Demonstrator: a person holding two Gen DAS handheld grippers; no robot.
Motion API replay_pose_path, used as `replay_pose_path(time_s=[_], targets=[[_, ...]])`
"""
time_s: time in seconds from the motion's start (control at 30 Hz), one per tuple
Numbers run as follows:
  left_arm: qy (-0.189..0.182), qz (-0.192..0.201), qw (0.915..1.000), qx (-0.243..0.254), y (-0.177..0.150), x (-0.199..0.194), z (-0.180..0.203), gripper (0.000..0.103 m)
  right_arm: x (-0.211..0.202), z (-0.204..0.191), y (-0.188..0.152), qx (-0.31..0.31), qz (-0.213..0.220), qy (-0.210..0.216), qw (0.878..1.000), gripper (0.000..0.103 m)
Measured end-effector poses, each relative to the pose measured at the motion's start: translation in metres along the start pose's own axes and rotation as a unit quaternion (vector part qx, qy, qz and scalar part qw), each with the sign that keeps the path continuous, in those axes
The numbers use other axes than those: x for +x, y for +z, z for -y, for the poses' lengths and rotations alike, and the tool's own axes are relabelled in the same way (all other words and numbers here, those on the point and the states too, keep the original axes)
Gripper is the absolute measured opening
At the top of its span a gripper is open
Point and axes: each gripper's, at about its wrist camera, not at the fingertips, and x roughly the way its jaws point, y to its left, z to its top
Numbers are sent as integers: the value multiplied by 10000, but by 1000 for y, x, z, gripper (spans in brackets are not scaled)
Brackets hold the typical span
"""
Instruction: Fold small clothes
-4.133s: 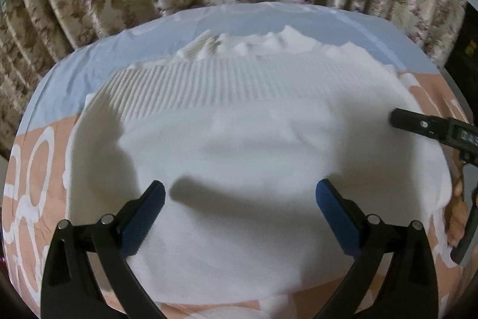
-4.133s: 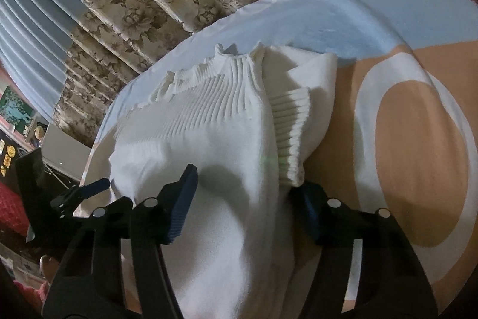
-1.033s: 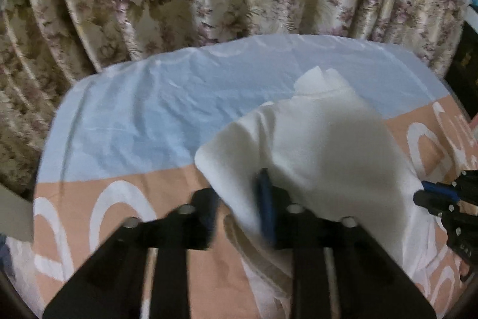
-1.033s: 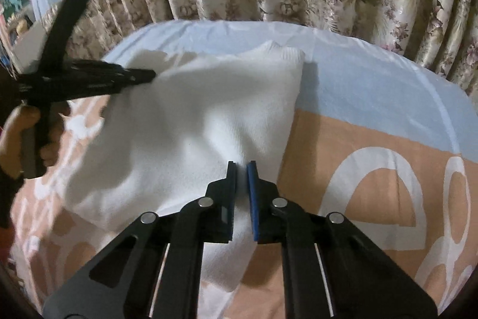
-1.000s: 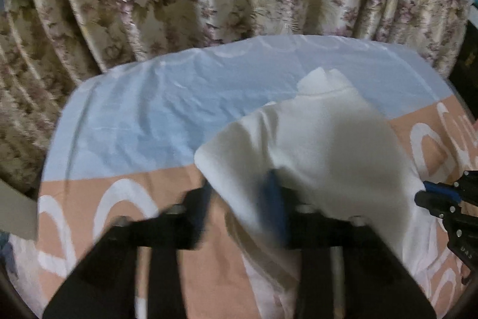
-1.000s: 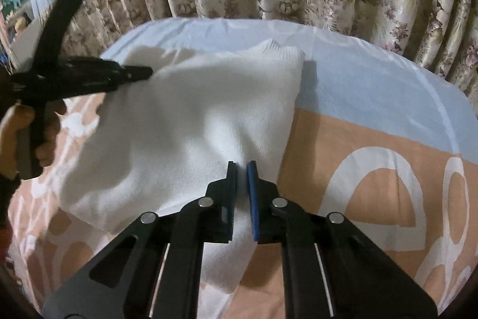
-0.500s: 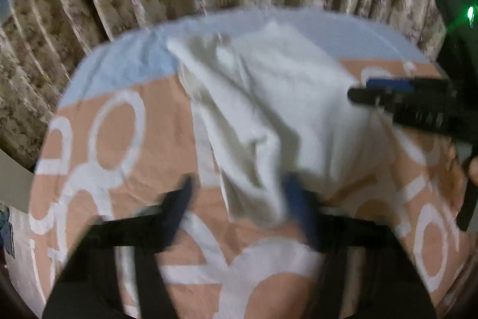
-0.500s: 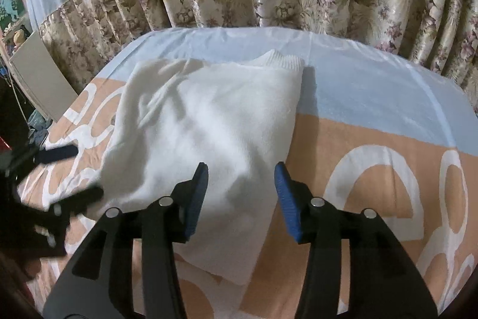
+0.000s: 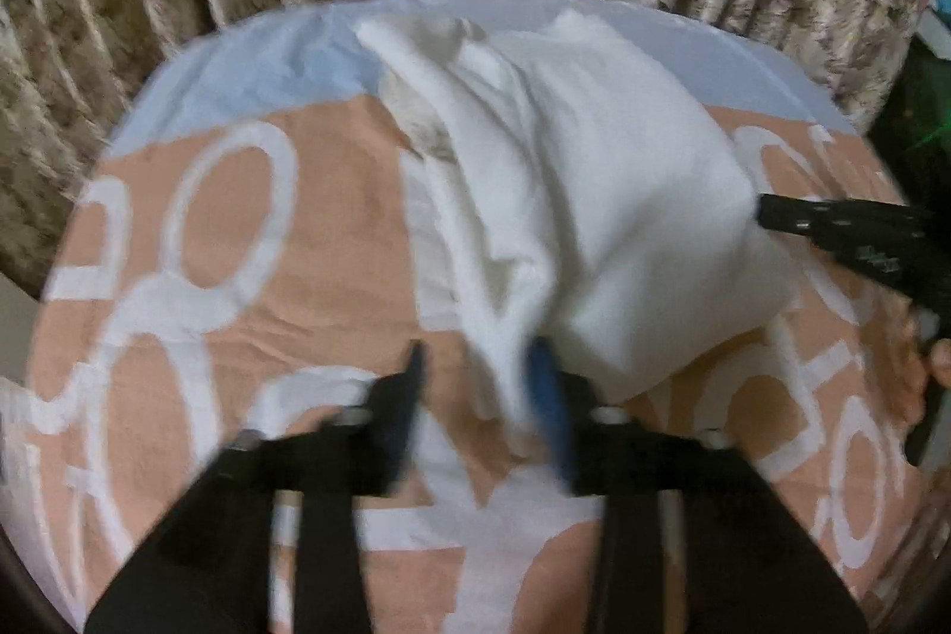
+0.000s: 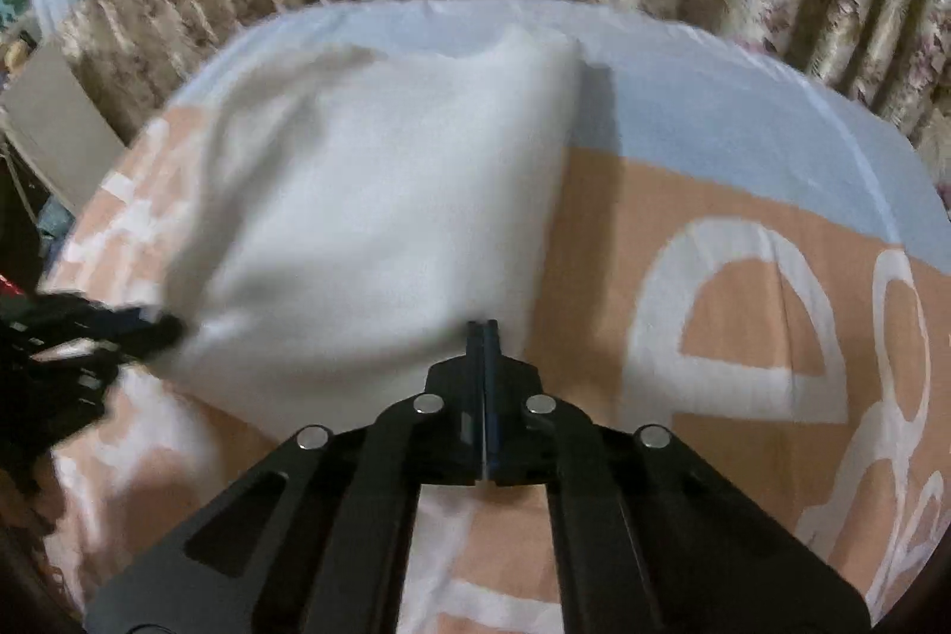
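Here, left tool (image 9: 478,384) opening astride white garment (image 9: 594,194) edge, right tool (image 10: 482,331) clamped on garment's hem.

The left gripper (image 9: 478,384) is pointing steeply downward, its jaws opening around a fold of white cloth. The right gripper (image 10: 482,331) is angling downward too, its jaws pressing fully together.

Both wrist cameras look steeply down, close over the bed (image 9: 196,277), sharing the white garment (image 9: 594,194) toward twelve o'clock.
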Motion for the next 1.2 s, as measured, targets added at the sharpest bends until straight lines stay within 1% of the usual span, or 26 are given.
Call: replay_pose_path(time_s=[0.03,0.07,0.1,0.13,0.17,0.2,0.23,0.27,0.3,0.33,0.37,0.43,0.5,0.6,0.67,0.77,0.9,0.93,1.0,1.03,1.1,1.17,1.2], targets=[[128,76,9999,-22,0,-6,0,69,-3,4,-2,97,93,210,9997,3],[161,158,9997,-75,1,-12,0,80,-8,7,-3,145,205,322,9992,4],[94,289,9994,-184,3,-22,-2,86,-12,8,-3,136,292,309,9990,6],[56,348,9991,-237,6,-27,-5,88,-17,9,-2,102,382,346,9986,23],[46,425,9986,-315,11,-31,-6,95,-19,9,0,82,428,361,9984,49],[70,454,9983,-347,15,-31,-7,99,-22,9,2,59,486,334,9982,58],[120,457,9982,-360,21,-29,-7,99,-23,8,5,30,576,293,9979,67],[174,388,9984,-360,28,-22,-6,99,-24,8,9,21,623,287,9976,71],[148,334,9987,-358,32,-17,-5,99,-23,7,13,47,649,307,9974,74],[50,260,9990,-362,37,-7,-3,99,-21,7,17,83,630,333,9974,83],[-39,165,9992,-373,41,4,-2,99,-17,8,21,140,577,392,9975,89],[12,-116,9994,-326,48,29,2,99,-10,9,29,216,530,554,9968,89],[-17,-208,9994,-272,51,43,5,99,-4,10,35,190,545,579,9967,89],[-227,-331,9987,-318,55,59,7,100,6,14,43,284,446,653,9965,89],[-296,-354,9983,-369,54,67,7,102,17,16,50,388,345,745,9959,90],[-485,-363,9971,-465,51,74,3,102,34,14,57,396,146,694,9967,90],[-364,-385,9984,-199,47,70,11,100,49,14,60,511,-57,917,9945,90],[-332,-361,9987,-133,46,68,15,98,51,14,61,524,-108,962,9939,89],[-414,-336,9986,-22,46,65,20,83,53,10,60,472,-206,1027,9934,85],[-466,-342,9983,40,47,63,23,79,52,8,60,404,-217,970,9942,84],[-474,-359,9981,166,47,62,28,70,47,1,60,146,-251,850,9960,77],[-481,-339,9978,319,48,63,32,64,44,-11,62,-212,-328,644,9972,68],[-486,-351,9975,373,49,63,34,61,42,-17,62,-407,-354,535,9971,66]])
